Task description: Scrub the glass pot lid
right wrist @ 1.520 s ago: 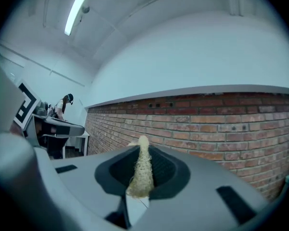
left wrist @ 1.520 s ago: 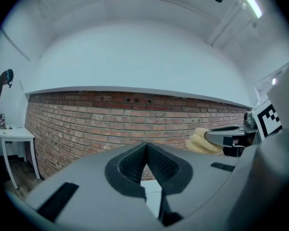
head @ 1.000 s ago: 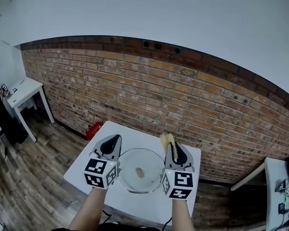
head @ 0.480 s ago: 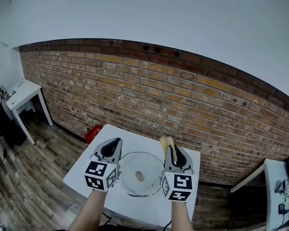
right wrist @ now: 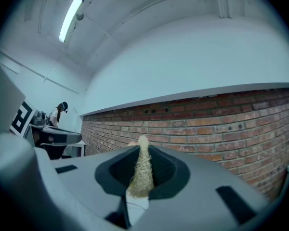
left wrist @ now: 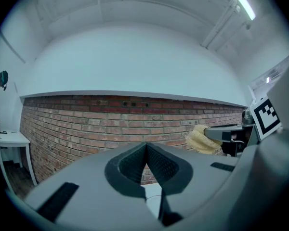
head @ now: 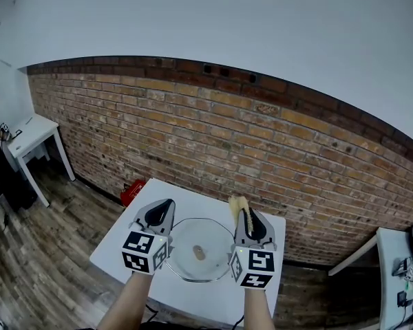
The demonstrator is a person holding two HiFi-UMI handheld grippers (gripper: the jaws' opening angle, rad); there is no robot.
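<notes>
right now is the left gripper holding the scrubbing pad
No, the left gripper has its jaws closed together on nothing, while the yellowish scrubbing pad is clamped in the right gripper.

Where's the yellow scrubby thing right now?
In the head view, the yellow scrubber is pinched in the right tool, sticking out past its tip, by the right edge of the glass lid.

Small white table, glass pot lid lying on it

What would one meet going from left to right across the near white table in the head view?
left tongs, shut and empty → glass pot lid → right tongs, shut on a yellowish scrubber
</notes>
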